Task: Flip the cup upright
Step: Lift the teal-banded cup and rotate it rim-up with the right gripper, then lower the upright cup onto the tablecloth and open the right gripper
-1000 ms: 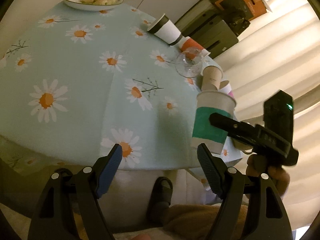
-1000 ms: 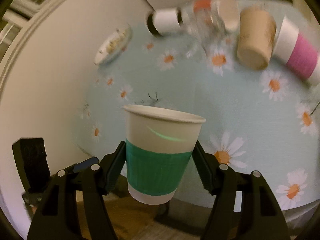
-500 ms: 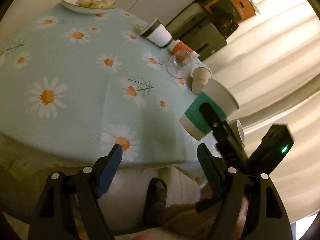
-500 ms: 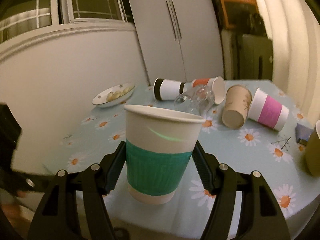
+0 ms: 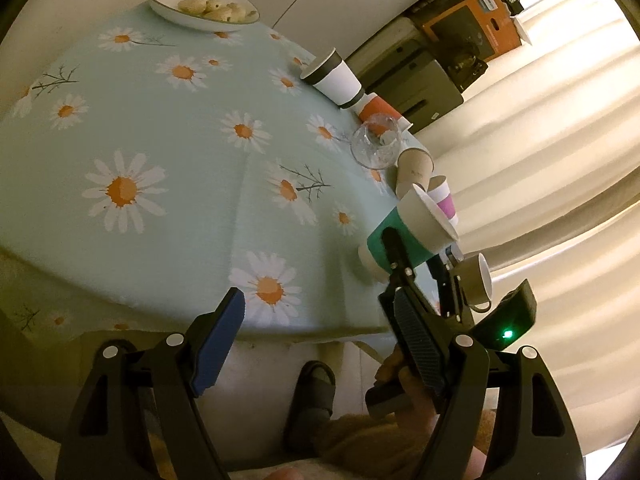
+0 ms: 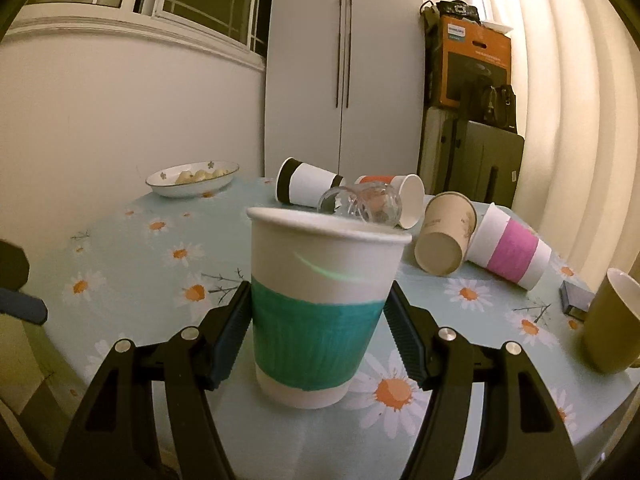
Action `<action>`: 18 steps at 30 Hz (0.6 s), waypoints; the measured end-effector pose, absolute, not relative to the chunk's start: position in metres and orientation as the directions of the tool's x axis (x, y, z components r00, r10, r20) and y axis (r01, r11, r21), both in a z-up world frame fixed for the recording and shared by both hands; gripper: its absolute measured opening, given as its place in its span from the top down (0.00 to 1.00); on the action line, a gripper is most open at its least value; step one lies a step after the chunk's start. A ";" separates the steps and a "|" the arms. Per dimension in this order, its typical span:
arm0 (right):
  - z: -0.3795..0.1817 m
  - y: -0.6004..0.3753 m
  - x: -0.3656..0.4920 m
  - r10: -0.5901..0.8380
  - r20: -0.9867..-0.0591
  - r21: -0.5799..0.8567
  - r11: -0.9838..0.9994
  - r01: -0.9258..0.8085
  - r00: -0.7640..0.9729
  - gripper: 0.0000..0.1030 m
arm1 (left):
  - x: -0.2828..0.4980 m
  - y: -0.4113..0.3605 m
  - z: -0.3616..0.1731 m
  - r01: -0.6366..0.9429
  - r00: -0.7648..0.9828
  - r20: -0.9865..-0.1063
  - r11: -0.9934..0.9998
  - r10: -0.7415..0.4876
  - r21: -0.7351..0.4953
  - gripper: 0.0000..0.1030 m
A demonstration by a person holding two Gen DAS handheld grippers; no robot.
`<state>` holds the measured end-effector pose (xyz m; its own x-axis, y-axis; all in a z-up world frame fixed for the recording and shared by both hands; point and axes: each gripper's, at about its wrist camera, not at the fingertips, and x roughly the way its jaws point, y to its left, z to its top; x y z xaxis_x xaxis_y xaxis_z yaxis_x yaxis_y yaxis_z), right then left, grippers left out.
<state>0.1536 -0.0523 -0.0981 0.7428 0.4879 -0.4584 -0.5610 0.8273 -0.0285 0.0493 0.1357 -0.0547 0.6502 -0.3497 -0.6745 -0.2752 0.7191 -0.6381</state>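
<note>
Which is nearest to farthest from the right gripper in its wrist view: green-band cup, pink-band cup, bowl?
1. Green-band cup: held between the fingers of the right gripper, mouth up.
2. Pink-band cup: lying on its side, right of centre.
3. Bowl: far left edge of the table.

The cup (image 6: 320, 312) is a white paper cup with a wide teal band around its lower half. It stands mouth up, nearly upright, clamped at the band between two fingers (image 6: 230, 340), its base just above the surface (image 6: 132, 248).
</note>
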 end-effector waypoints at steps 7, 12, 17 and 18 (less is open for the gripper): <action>-0.104 -0.052 0.150 0.493 -0.481 -0.028 0.818 -0.575 0.725 0.36 | 0.051 0.136 -0.056 -0.282 0.649 -0.678 0.719 -0.345 -0.636 0.27; -0.101 -0.053 0.148 0.502 -0.485 -0.013 0.815 -0.580 0.716 0.29 | 0.051 0.134 -0.056 -0.283 0.647 -0.683 0.726 -0.339 -0.627 0.27; -0.093 -0.054 0.143 0.510 -0.476 -0.002 0.814 -0.581 0.717 0.25 | 0.051 0.135 -0.057 -0.290 0.647 -0.689 0.730 -0.327 -0.619 0.27; -0.091 -0.054 0.142 0.510 -0.475 -0.002 0.815 -0.580 0.717 0.20 | 0.051 0.135 -0.057 -0.293 0.648 -0.689 0.729 -0.324 -0.619 0.27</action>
